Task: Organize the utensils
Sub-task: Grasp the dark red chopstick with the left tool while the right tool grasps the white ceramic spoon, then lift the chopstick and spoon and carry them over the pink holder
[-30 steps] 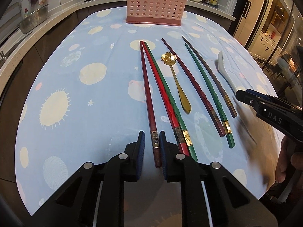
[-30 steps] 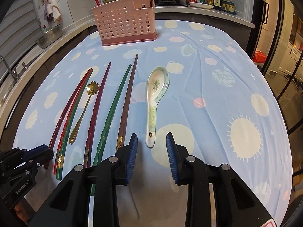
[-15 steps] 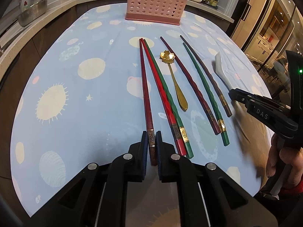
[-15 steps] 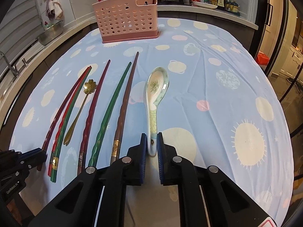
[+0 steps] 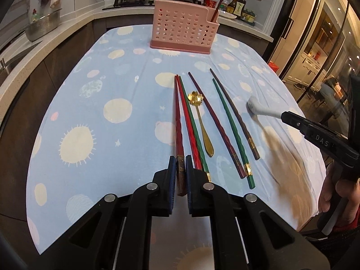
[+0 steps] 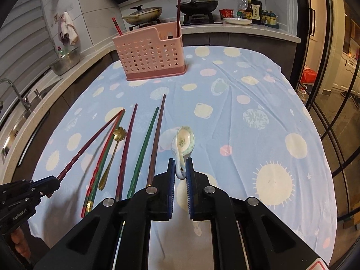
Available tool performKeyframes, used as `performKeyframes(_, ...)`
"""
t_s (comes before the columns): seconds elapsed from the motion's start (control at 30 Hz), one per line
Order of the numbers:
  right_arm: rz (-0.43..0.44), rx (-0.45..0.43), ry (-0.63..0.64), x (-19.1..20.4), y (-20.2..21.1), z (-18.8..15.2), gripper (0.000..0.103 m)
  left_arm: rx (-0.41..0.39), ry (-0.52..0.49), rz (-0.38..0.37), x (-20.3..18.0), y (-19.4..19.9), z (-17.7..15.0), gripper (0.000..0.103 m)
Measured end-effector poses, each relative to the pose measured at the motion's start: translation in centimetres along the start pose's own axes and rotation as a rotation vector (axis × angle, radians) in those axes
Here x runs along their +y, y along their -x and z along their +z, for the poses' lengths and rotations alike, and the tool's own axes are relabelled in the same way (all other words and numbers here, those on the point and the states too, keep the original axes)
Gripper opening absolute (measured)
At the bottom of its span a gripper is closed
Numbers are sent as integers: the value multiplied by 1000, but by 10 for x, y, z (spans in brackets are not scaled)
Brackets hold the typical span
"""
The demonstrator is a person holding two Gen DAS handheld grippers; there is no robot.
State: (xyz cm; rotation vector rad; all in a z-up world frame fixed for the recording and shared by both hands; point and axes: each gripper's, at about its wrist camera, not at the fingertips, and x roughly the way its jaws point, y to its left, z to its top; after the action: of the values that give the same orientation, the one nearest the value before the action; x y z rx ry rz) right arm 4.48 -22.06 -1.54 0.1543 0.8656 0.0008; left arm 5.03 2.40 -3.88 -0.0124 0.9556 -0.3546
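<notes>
We recorded the left gripper (image 5: 180,168) with its jaws closed on the butt end of a dark red chopstick (image 5: 178,121), which the right wrist view showed raised at a slant above the cloth, its tip pointing toward the holder. We recorded the right gripper (image 6: 180,168) with its jaws clamped on the handle of a white ceramic soup spoon (image 6: 183,141), the bowl tilted up and clear of the cloth.

Items we found lying on the surface (image 5: 78,112), which was covered by a light blue cloth printed with suns and dots:
- one bright red chopstick (image 5: 187,121) and one green chopstick (image 5: 194,126), side by side and touching, just beside the held one;
- one gold spoon (image 5: 201,121) with a flower-shaped bowl, just right of that pair;
- one maroon chopstick (image 5: 216,123), one second green chopstick (image 5: 232,132) and one brown chopstick (image 5: 235,114), fanned out further right, their banded ends toward us.

At the far edge of the cloth we noted a pink perforated utensil holder (image 5: 182,29), upright, with two chopsticks (image 5: 218,4) standing in it, one at each end. Behind it, on the kitchen counter, we listed two lidded pans (image 6: 144,13) and a row of sauce bottles (image 6: 254,6).
</notes>
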Motion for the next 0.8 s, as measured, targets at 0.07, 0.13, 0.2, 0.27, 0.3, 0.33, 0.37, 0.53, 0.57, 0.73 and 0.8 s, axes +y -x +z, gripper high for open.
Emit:
performKeyframes(0.07, 6, -23, -3, 0, 6, 7, 9, -25, 0, 1, 1, 7, 8, 8)
performKeyframes(0.13, 10, -43, -2, 0, 11, 15, 9, -53, 0, 4, 1, 13, 18, 8)
performKeyframes(0.2, 15, -59, -2, 0, 14, 22, 8, -80, 3, 3, 2, 19, 28, 8)
performKeyframes(0.27, 25, -71, -6, 0, 16, 29, 8, -106, 1, 5, 2, 23, 38, 8)
performKeyframes(0.3, 28, -76, -6, -1, 17, 32, 7, -119, -1, 7, 2, 26, 43, 8)
performKeyframes(0.33, 32, -82, -7, -1, 17, 35, 6, -134, -5, 9, 1, 28, 49, 8)
performKeyframes(0.37, 37, -84, -9, -1, 17, 38, 6, -145, -7, 11, 1, 30, 54, 8)
performKeyframes(0.53, 61, -93, -20, -3, 17, 50, 6, -205, -22, 20, -1, 40, 81, 7)
performKeyframes(0.57, 62, -94, -19, -3, 17, 52, 6, -217, -25, 21, -1, 41, 86, 7)
performKeyframes(0.73, 78, -102, -15, -2, 15, 66, 6, -266, -37, 33, -2, 47, 112, 7)
performKeyframes(0.8, 91, -110, -15, -2, 16, 76, 6, -288, -40, 39, -2, 50, 124, 7)
